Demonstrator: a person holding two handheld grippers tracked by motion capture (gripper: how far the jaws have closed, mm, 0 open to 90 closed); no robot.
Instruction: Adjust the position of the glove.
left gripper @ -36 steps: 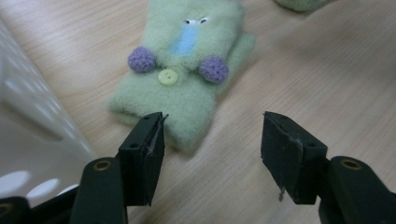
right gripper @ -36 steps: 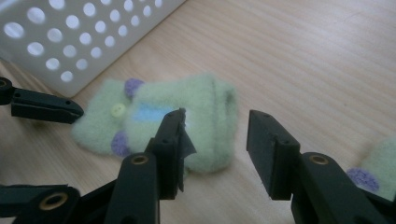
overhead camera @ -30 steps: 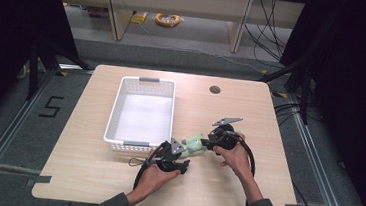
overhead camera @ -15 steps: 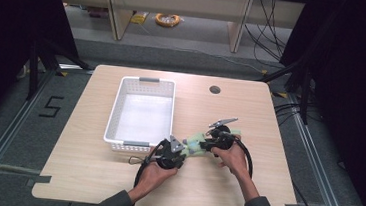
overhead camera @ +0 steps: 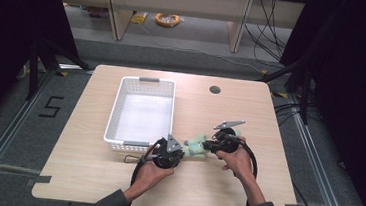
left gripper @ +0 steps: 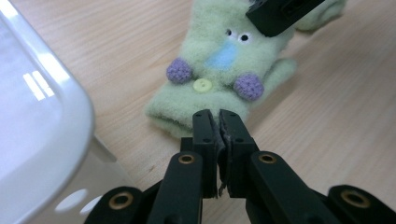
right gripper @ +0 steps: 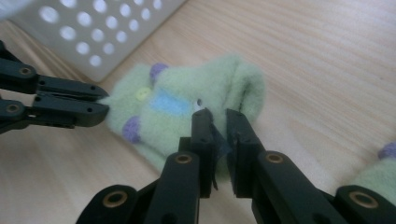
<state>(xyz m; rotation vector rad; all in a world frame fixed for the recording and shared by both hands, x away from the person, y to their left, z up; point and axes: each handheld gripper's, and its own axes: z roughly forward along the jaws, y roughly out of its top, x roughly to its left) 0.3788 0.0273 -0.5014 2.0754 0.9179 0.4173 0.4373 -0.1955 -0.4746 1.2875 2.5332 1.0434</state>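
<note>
A pale green sock with a face, a blue patch, a yellow button and purple bobbles lies on the table between both grippers. My left gripper is shut, its tips nipping the sock's cuff edge; the right gripper view also shows the left gripper at that edge. At the sock's other end, where the fabric folds over, my right gripper has its jaws pinched on it. In the high view the left gripper and right gripper face each other.
A white perforated basket stands just left of the sock, its corner close to my left gripper. Part of a second green sock lies to the right. The table edge runs near the person's forearms.
The left gripper has moved up from the table's front toward the sock's cuff and the right one has come slightly nearer; both now sit on the sock's ends.
</note>
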